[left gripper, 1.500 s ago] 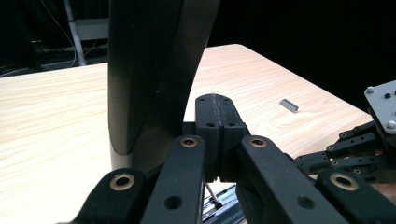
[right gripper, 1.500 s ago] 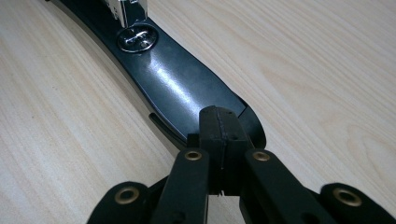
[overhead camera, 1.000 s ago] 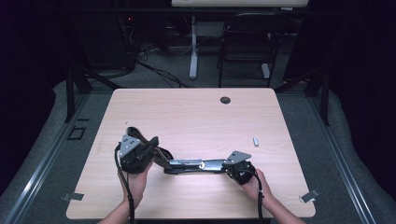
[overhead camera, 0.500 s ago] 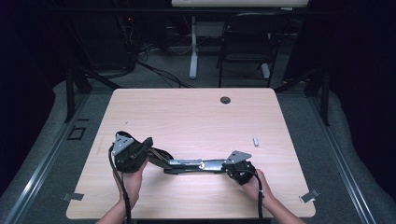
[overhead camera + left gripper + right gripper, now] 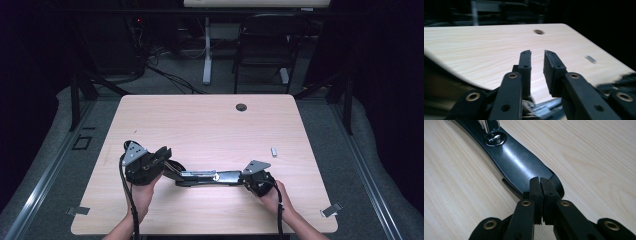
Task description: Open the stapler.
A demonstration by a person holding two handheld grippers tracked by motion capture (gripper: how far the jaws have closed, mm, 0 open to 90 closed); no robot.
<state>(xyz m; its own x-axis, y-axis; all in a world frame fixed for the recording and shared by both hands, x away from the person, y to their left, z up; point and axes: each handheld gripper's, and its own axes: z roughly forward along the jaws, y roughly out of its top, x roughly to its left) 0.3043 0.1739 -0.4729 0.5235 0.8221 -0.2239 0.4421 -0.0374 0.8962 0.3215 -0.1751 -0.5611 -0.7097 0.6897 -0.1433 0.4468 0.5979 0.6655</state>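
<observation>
The pale wooden surface carries a long black stapler near its front edge, lying crosswise between the two hands. The high view takes in its whole length, a metal strip along the top, and a small grey piece well apart to the right. The right tool's view gives the glossy black end of the stapler with a round silver rivet. The left tool has just been opening: its jaws stand apart over bare wood with nothing between them. The right tool has its jaws pressed together, the tips at the stapler's rounded end.
</observation>
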